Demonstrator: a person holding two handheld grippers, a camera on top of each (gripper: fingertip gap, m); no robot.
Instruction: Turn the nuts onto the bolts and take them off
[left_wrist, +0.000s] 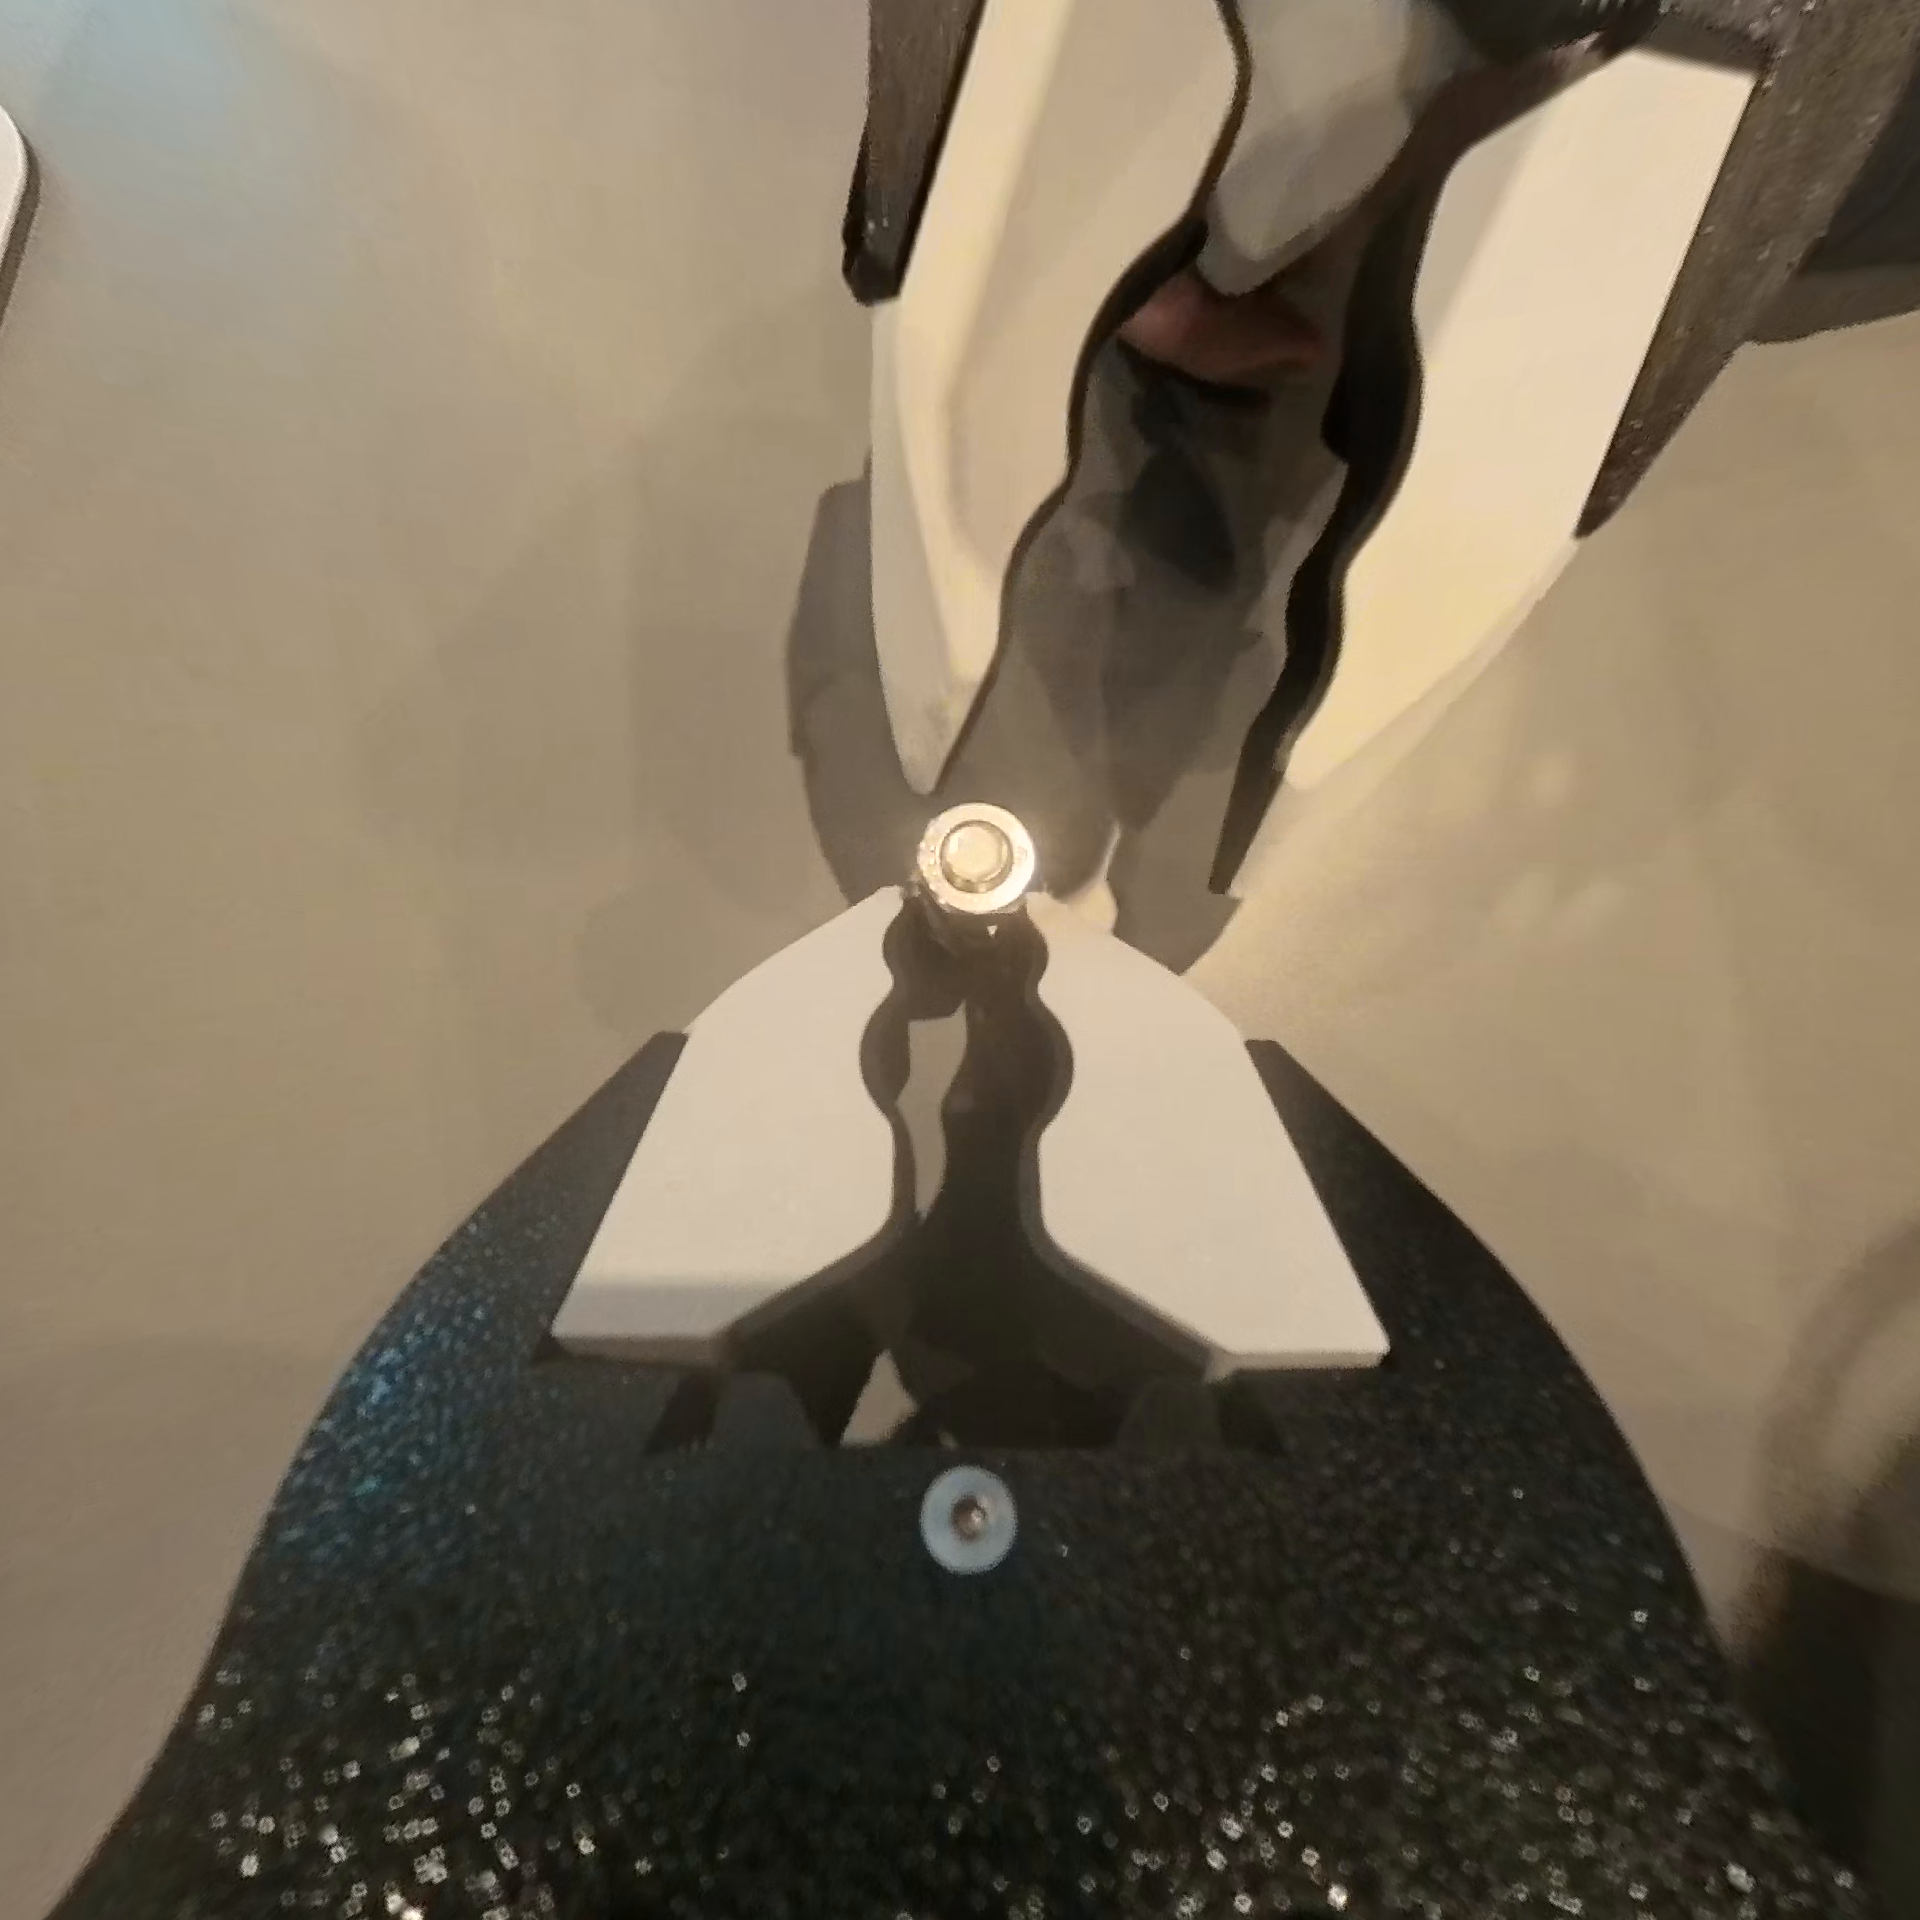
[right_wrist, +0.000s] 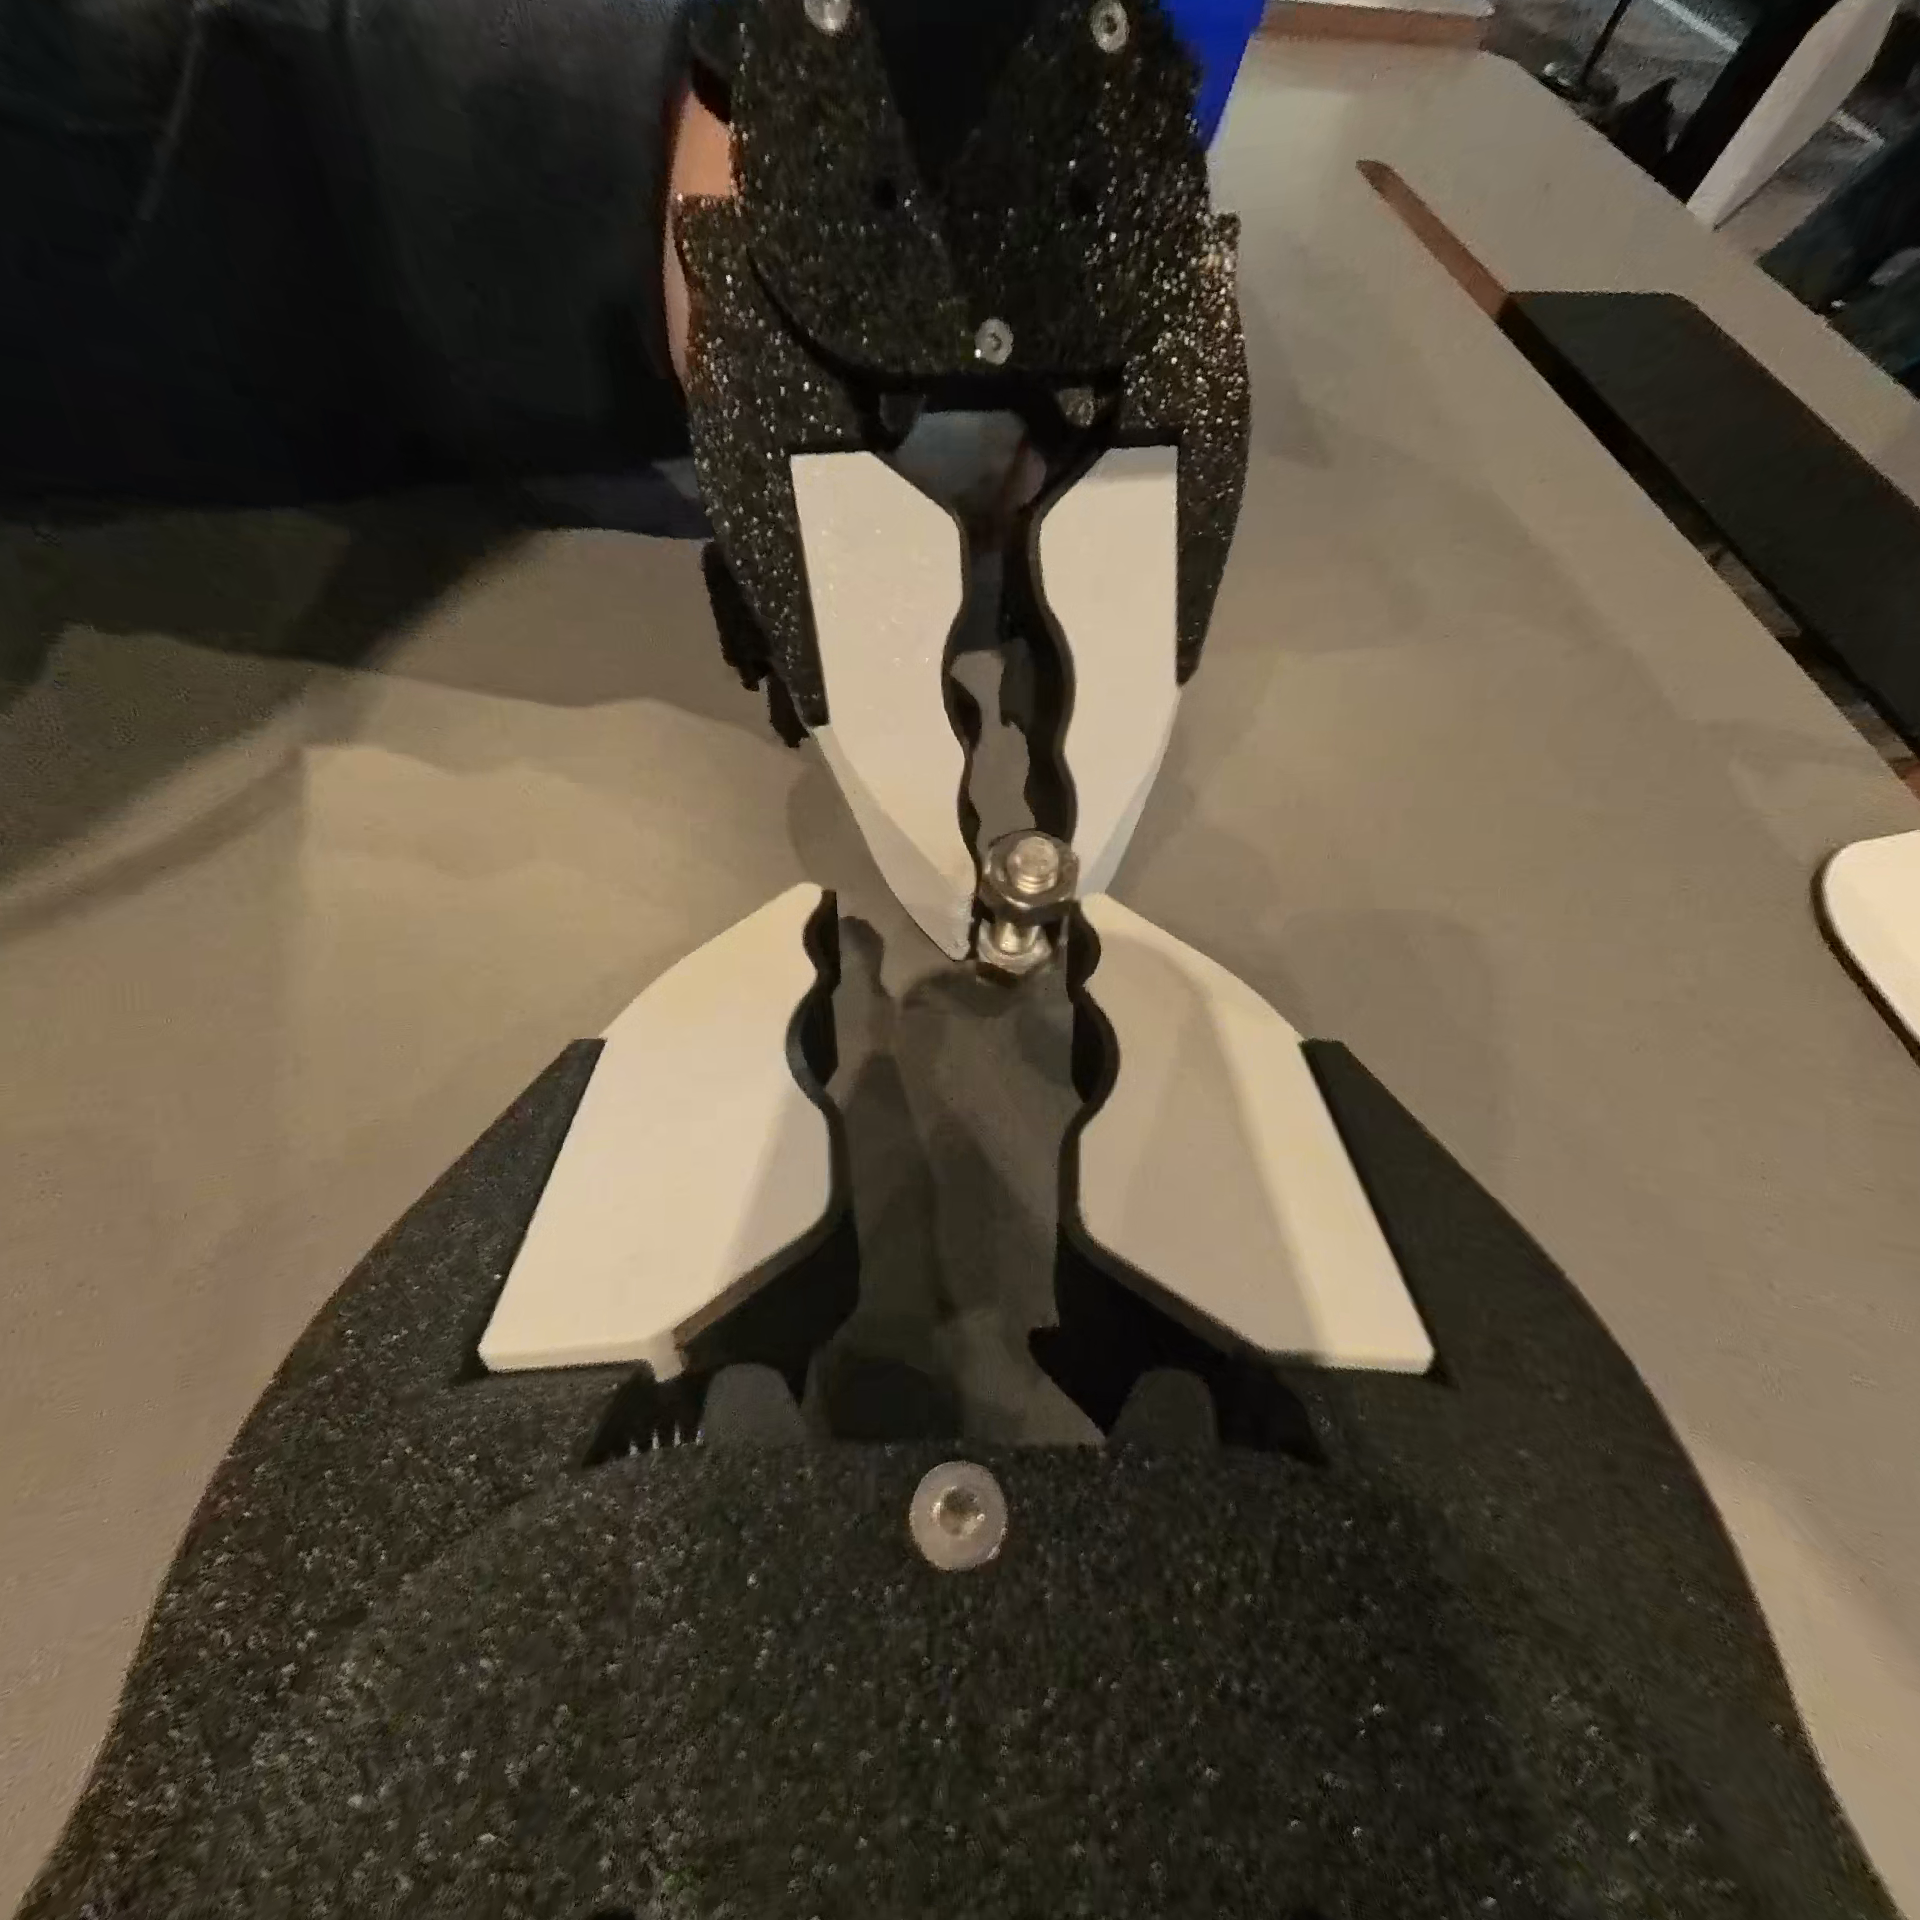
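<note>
My left gripper (left_wrist: 971, 914) is shut on a small silver bolt (left_wrist: 974, 860), whose round head faces the left wrist camera just past the fingertips. In the right wrist view the left gripper (right_wrist: 1013, 925) comes down from the top, and the bolt (right_wrist: 1023, 862) carries a hex nut (right_wrist: 1023, 900) between its white pads. My right gripper (right_wrist: 956, 914) is open, with its tips on either side of the left gripper's tip. Its right pad (right_wrist: 1122, 935) sits close beside the nut. In the left wrist view the right gripper (left_wrist: 1086, 821) reaches in from the top with its jaws spread.
The grippers hover low over a grey table (right_wrist: 312, 987). A white flat board (right_wrist: 1881, 935) lies at the right edge, and a black block (right_wrist: 1714, 436) lies farther back on the right. A person's dark sleeve (right_wrist: 312, 229) fills the upper left. Both grippers' tips are close together, under 4 cm apart.
</note>
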